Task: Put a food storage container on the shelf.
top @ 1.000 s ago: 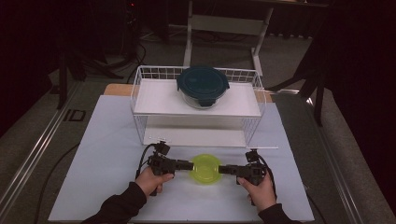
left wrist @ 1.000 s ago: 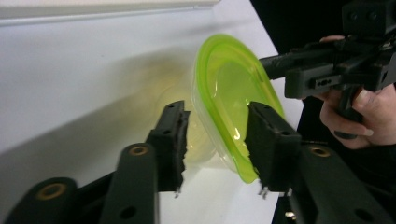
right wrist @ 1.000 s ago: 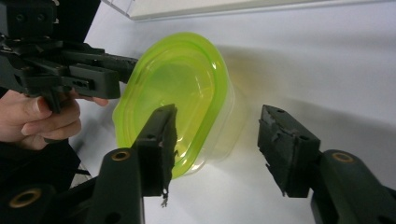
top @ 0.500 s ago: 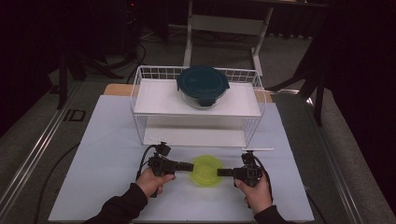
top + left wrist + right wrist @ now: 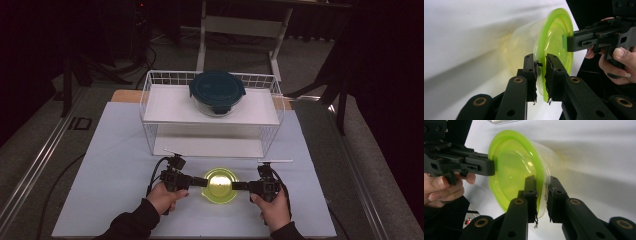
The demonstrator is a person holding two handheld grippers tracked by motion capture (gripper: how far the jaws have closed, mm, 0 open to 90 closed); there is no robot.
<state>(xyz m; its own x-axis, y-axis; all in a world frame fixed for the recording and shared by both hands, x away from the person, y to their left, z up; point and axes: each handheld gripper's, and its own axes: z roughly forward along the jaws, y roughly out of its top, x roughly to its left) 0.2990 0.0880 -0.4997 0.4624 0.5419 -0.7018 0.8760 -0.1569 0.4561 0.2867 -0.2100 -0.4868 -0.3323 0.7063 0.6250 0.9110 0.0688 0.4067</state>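
Both grippers clamped on the green tub [image 5: 220, 184]: left gripper [image 5: 201, 182] on the rim at its left side, right gripper [image 5: 239, 186] on the rim opposite. Jaws on both have just been closing, and the rim sits between the pads in each gripper view. Tub sits on the white bench [image 5: 115, 165], just in front of the wire rack [image 5: 150, 120], centred on it.

Risks as I see them:
- Grip is on a thin lip only. In the left gripper view the rim [image 5: 543, 75] is pinched edge-on, so it could probably slip out if I lift unevenly.
- Soft plastic. If I squeeze or pull my hands apart, the wall likely flexes and pops free of one side.
- One side lets go and the tub swings on the other gripper, then drops.
- Rack's front edge is close behind the tub. A forward lift could clip it.
- Lidded container [image 5: 217, 91] already sits on the rack's top shelf, so I'd keep clear of it.
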